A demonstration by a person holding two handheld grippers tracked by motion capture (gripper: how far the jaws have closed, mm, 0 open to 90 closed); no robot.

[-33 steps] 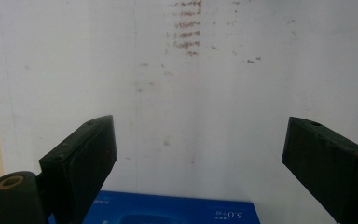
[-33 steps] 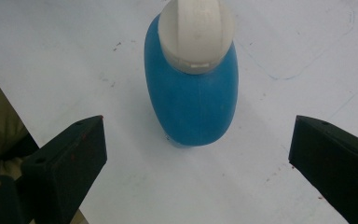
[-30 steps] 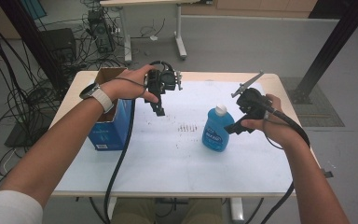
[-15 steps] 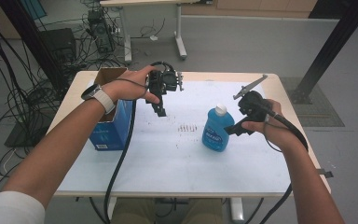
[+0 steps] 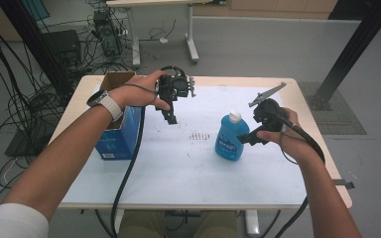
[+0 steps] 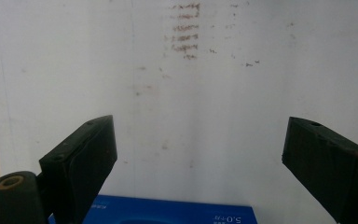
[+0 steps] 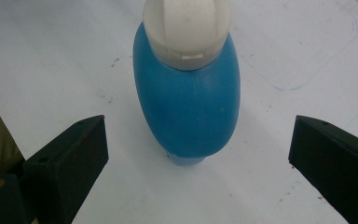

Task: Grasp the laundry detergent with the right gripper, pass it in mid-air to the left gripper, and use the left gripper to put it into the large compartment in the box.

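Tool on the right (image 5: 248,137), jaws spread and not yet gripping, hangs just beside the blue bottle (image 5: 231,138) standing upright mid-tabletop (image 5: 178,163), so the grasp seems still to come, while the left tool (image 5: 171,116), also spread, hovers by the box (image 5: 116,136).

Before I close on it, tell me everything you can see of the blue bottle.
The blue bottle is smooth, rounded plastic with a white ribbed cap, apparently shut, and a label with white lettering on its front. It stands upright on the white table sheet, right of centre. Nothing touches it: the right gripper sits just beside it, jaws open wide, the bottle lined up between and beyond them.
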